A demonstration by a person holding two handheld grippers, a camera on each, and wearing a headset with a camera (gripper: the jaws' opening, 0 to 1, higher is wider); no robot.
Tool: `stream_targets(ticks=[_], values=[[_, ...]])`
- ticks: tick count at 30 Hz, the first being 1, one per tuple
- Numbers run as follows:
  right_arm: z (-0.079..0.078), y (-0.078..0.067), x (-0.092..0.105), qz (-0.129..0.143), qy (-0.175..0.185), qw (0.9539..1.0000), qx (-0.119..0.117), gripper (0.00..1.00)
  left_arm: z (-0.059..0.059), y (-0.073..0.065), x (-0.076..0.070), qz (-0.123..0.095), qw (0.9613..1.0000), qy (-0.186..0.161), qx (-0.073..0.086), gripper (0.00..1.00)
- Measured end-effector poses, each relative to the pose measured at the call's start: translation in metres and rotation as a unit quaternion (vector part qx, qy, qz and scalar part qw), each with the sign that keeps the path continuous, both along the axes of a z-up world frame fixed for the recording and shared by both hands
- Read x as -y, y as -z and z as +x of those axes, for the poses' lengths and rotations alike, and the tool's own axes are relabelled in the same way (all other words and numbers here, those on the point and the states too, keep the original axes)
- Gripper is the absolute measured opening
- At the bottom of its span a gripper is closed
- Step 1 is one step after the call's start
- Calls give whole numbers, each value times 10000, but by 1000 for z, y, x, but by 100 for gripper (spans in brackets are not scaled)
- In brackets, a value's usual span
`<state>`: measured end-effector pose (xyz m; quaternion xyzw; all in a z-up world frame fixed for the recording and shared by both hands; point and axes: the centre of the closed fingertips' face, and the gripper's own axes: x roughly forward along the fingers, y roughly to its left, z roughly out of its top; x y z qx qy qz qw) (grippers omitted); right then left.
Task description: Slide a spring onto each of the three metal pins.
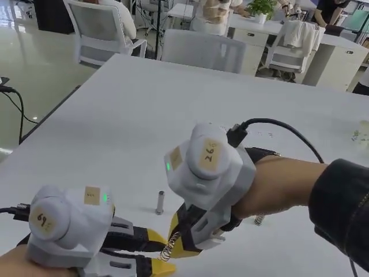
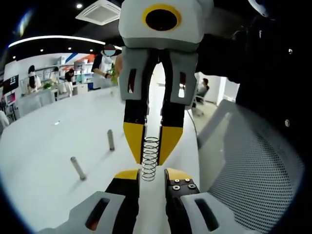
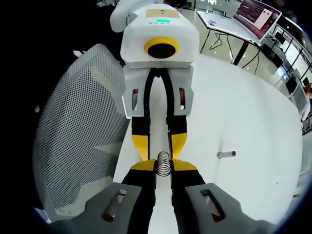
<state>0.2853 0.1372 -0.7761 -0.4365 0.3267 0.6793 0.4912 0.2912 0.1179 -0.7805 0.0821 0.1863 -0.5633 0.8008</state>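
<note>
White table (image 1: 144, 115) is your work surface, with white mesh chairs (image 1: 98, 29) and desks beyond its far side. Your right gripper (image 3: 164, 168) carries a tan sticker (image 1: 211, 153) marked "26". Your left gripper (image 2: 152, 174) carries a matching sticker (image 1: 44, 220) that reads "69". A green lamp is lit on each housing. The right gripper view shows a line of lettering on the left gripper's housing, too small to read.

The two grippers meet tip to tip close to the table's near edge. Your right jaws are drawn almost together and pinch a spring (image 2: 150, 157) across its coils. Your left jaws stand narrowly apart around the spring's other end, and you cannot tell whether they press on it.

A metal pin (image 2: 111, 140) and a second pin (image 2: 78, 167) stand upright on the table on the far side of the grippers, apart from the spring. A second spring (image 1: 259, 220) lies on the table under your right wrist.
</note>
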Motion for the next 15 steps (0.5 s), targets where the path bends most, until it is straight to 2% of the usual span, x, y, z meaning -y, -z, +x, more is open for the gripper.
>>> stream_targets(ticks=[5, 9, 15], values=[[2, 1, 2, -33, 29, 10000, 26, 8, 2, 2, -5, -2, 10000, -96, -19, 18], [4, 2, 3, -63, 42, 10000, 37, 8, 6, 4, -9, -4, 9997, -252, -12, 27], [7, 1, 5, -78, 75, 9999, 65, 8, 11, 5, -17, -16, 9990, -437, 13, 35]])
